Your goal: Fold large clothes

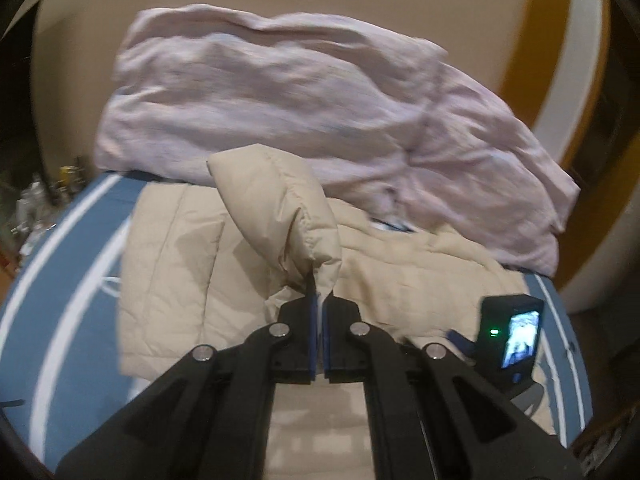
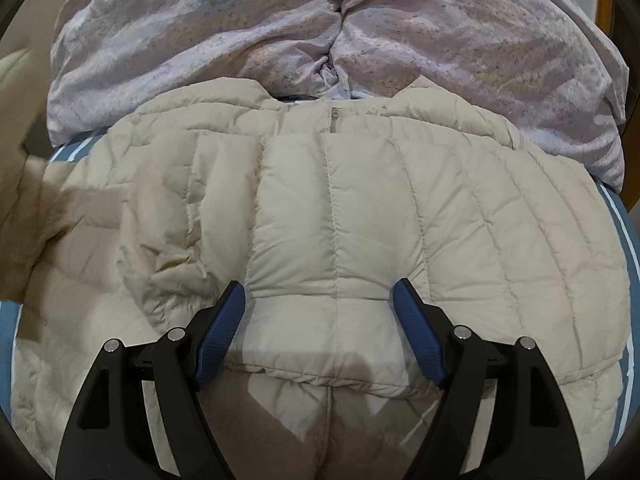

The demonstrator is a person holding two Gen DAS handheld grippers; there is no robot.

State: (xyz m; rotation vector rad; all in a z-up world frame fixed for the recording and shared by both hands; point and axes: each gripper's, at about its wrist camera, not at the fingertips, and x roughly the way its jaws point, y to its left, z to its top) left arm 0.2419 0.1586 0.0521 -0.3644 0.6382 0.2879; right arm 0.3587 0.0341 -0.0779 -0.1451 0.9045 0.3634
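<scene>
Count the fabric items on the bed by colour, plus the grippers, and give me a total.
Beige puffer jacket: 1
Lilac duvet: 1
Blue striped bedcover: 1
Grippers: 2, left gripper and right gripper
Total: 5

Right gripper [image 2: 320, 312] at lower centre of frame, jaws spread wide, blue pads [image 2: 218, 338] pressed down into a beige quilted jacket [image 2: 460, 248] on either side of a folded panel, not clamped on it. Jacket fills the middle of the frame, collar toward the top, lying on a blue bedcover with white stripes [image 2: 630, 264] showing at the left and right edges. Crumpled lilac duvet [image 2: 200, 28] heaped across the top of frame, touching the collar.
</scene>
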